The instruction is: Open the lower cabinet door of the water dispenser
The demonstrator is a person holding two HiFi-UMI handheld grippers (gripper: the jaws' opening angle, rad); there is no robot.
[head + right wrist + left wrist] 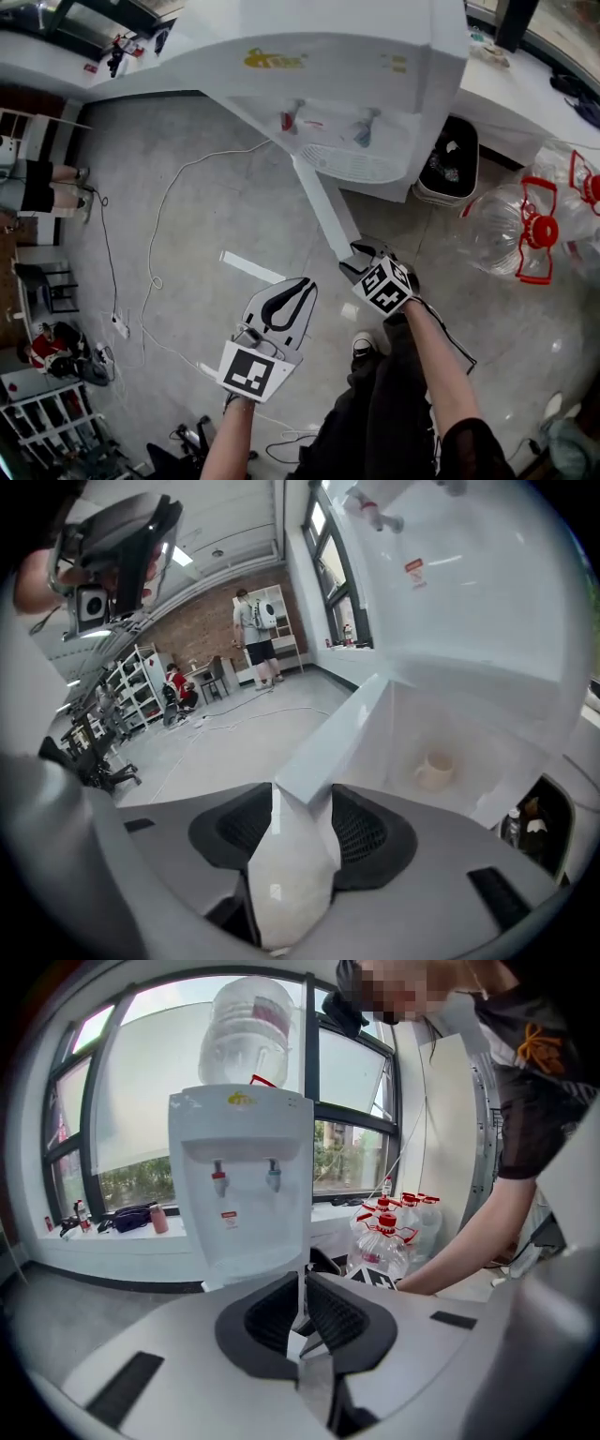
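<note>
Right gripper (362, 257) clamped on free edge of lower cabinet door (322, 208): white panel wedged between my pads, both pressing it. Door stood swung well out from water dispenser (349, 75), seen edge-on from above. Open cabinet behind showed pale cup (434, 770) on its floor. Left gripper (298, 292) hung beside right one, clear of door, fingers together, nothing in them, pointed at dispenser front. Clear water bottles (511, 225) with red handles on floor, right of dispenser.
</note>
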